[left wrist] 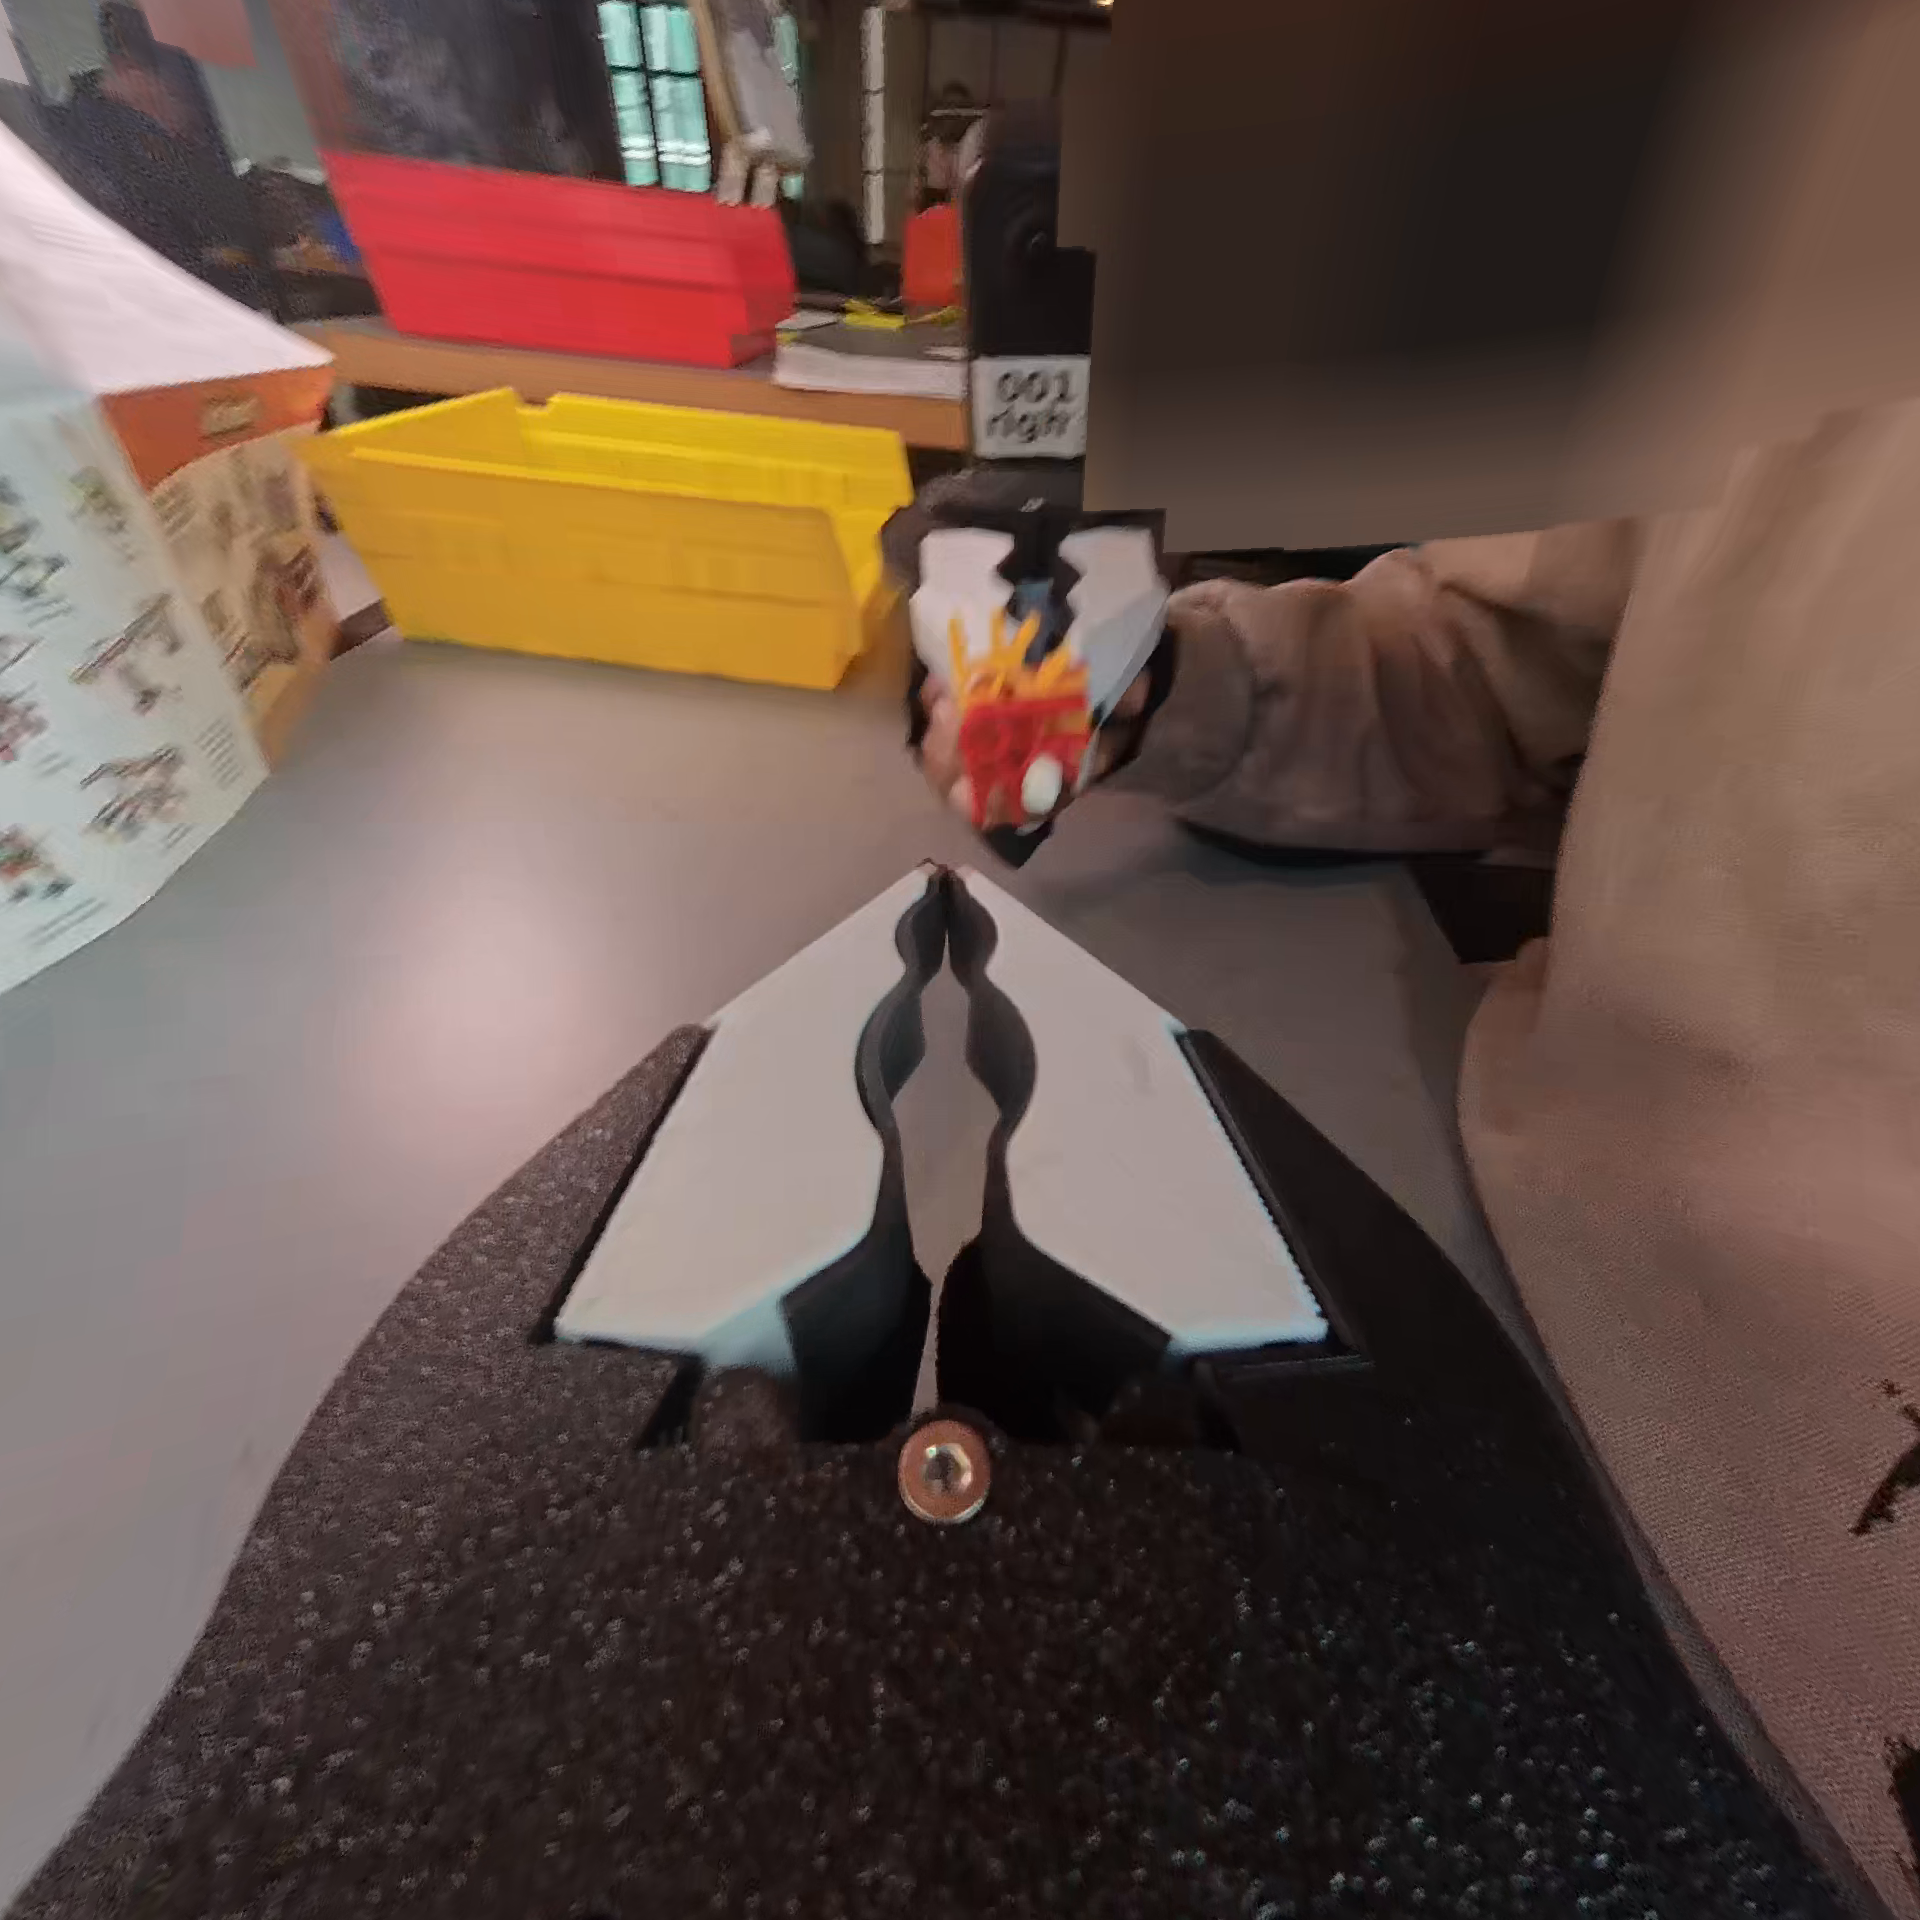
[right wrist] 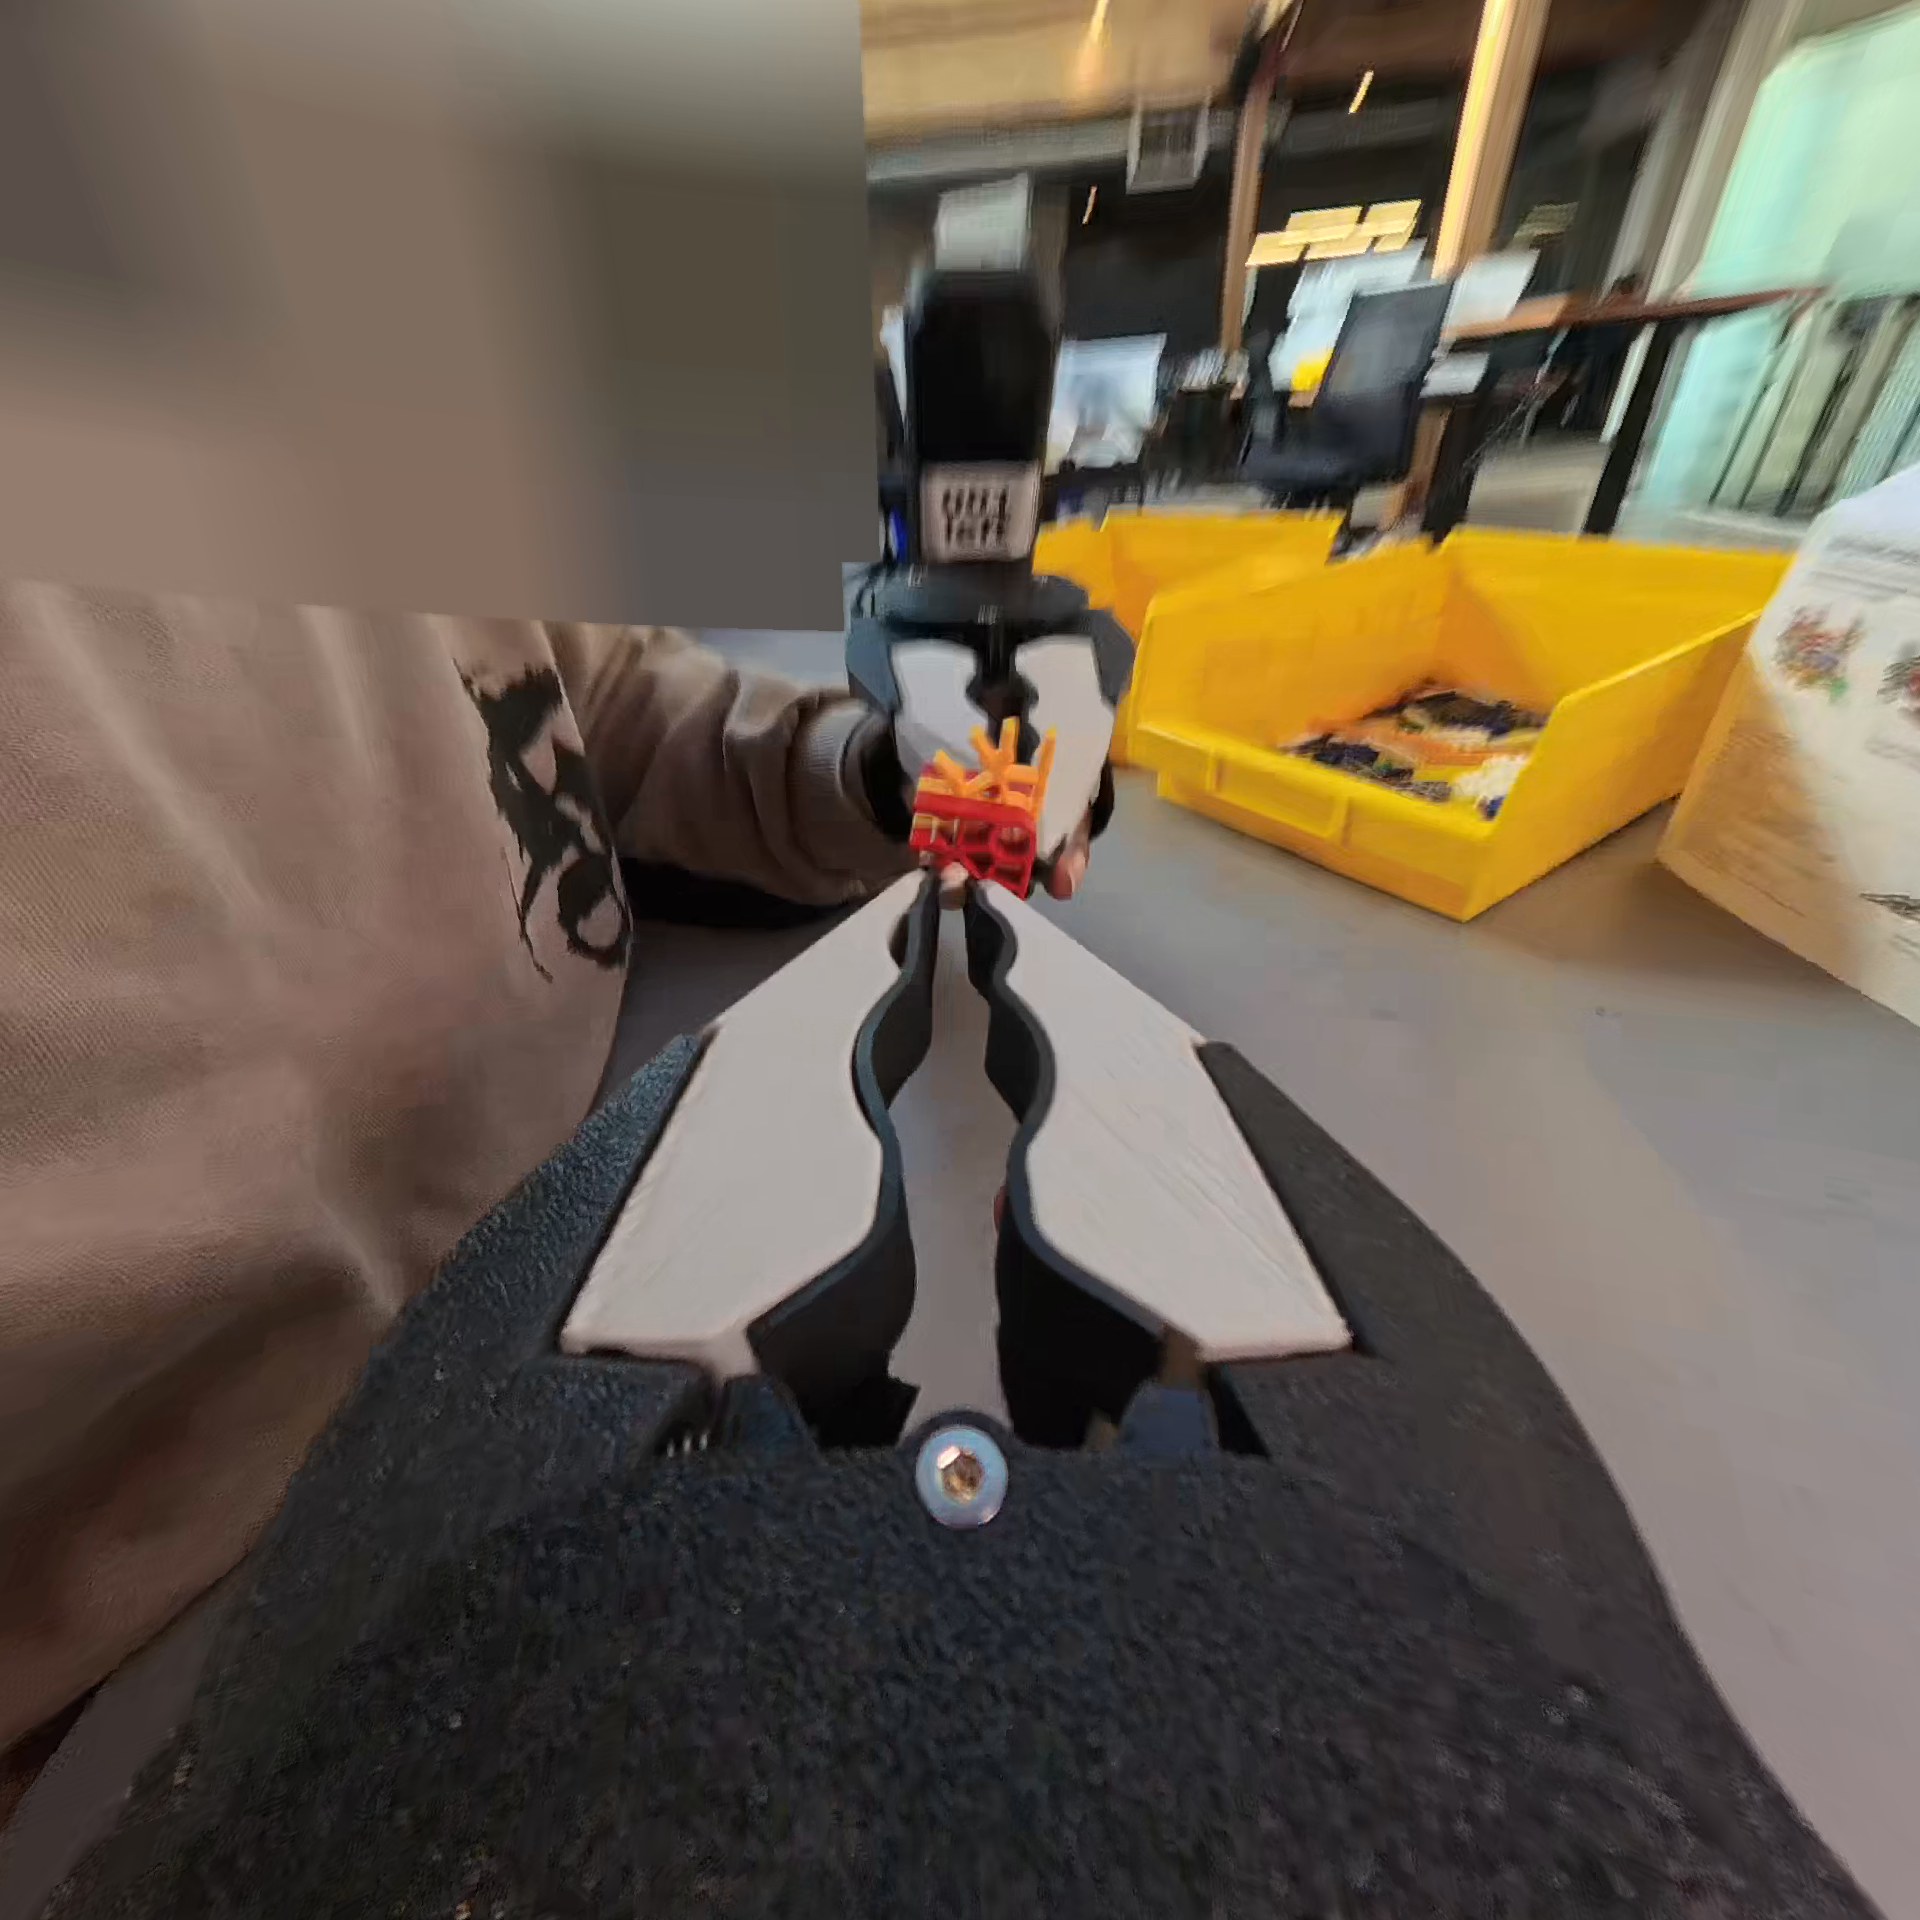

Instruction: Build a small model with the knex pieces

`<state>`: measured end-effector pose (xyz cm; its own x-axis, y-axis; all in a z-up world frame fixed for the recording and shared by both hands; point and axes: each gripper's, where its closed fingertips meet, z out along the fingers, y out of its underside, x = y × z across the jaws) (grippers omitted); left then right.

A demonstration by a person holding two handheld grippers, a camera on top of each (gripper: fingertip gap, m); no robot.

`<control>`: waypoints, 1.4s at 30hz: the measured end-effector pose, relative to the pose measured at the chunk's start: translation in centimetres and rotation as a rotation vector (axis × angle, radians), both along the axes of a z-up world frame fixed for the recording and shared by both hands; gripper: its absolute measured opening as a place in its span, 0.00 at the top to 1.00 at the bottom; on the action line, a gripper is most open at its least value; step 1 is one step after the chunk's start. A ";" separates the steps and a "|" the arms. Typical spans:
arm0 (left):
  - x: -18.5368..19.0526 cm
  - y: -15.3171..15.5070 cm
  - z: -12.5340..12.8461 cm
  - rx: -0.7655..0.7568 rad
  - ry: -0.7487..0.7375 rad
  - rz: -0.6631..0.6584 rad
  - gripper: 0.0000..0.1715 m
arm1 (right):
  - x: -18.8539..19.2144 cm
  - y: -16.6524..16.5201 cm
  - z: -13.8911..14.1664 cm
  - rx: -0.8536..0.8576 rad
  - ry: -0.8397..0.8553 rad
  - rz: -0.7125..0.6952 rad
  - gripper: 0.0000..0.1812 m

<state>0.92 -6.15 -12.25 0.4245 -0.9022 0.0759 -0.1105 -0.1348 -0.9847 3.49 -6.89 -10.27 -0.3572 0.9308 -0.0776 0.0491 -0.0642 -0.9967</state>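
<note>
Above the grey table, the right gripper fingers clamp a red-and-orange toy piece just ahead of the left gripper, whose fingers are pressed together, empty.

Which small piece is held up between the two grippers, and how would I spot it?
Start at the grey tabletop in front of the yellow bin. Above it, the right gripper pinches a small plastic construction piece, tip to tip with the shut left gripper. It alone is a red lattice block with orange spokes fanning from its top.
</note>
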 end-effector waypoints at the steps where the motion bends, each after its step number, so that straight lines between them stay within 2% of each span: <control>1: -0.7 0.5 -0.8 -0.023 0.025 0.023 1.00 | 0.5 0.5 0.7 -0.028 0.026 -0.015 0.99; 3: 0.0 0.2 -1.1 -0.064 -0.004 -0.026 1.00 | 0.0 1.4 0.6 0.007 0.021 -0.077 0.99; 5: 0.0 0.6 -0.9 -0.079 -0.036 -0.032 1.00 | -0.3 1.7 -0.8 0.035 -0.036 -0.092 0.98; 7: -0.6 0.7 -0.7 -0.140 -0.100 -0.059 1.00 | -0.2 2.1 -1.0 0.008 -0.038 -0.100 0.99; 10: -0.8 0.3 -0.3 -0.224 -0.203 -0.112 0.88 | -0.4 2.2 -1.7 0.064 -0.075 -0.112 0.99; 17: 1.6 -0.7 -1.1 -0.225 -0.145 -0.167 0.75 | -0.9 0.3 -2.7 0.131 -0.124 -0.056 0.99; 19: 2.0 -1.1 -1.4 -0.200 -0.106 -0.176 0.76 | -1.0 -0.4 -3.3 0.147 -0.151 -0.028 0.99; 21: 2.2 -1.5 -1.8 -0.187 -0.057 -0.191 0.84 | -1.1 -0.7 -3.8 0.165 -0.181 -0.025 0.99; 23: 2.1 -1.3 -1.9 -0.184 -0.038 -0.165 0.85 | -1.2 -0.5 -4.0 0.179 -0.198 -0.040 0.99; 31: 2.0 -0.4 -0.1 -0.441 -0.354 -0.193 0.86 | -1.3 0.0 -2.6 0.438 -0.134 -0.188 1.00; 35: 2.0 0.4 -0.1 -0.544 -0.463 -0.188 0.87 | -1.5 0.0 -3.2 0.578 -0.160 -0.234 1.00; 38: 1.8 1.0 -0.2 -0.573 -0.483 -0.171 0.87 | -1.9 -0.1 -3.5 0.649 -0.166 -0.275 1.00; 42: 1.8 1.3 -0.2 -0.547 -0.459 -0.142 0.86 | -2.1 0.2 -3.6 0.571 -0.169 -0.261 1.00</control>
<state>2.70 -4.85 -12.46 0.1236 -0.7283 0.6740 0.2450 -0.6358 -0.7320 1.42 -6.72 -13.85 -0.1400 0.8969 0.4196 0.2629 0.4422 -0.8575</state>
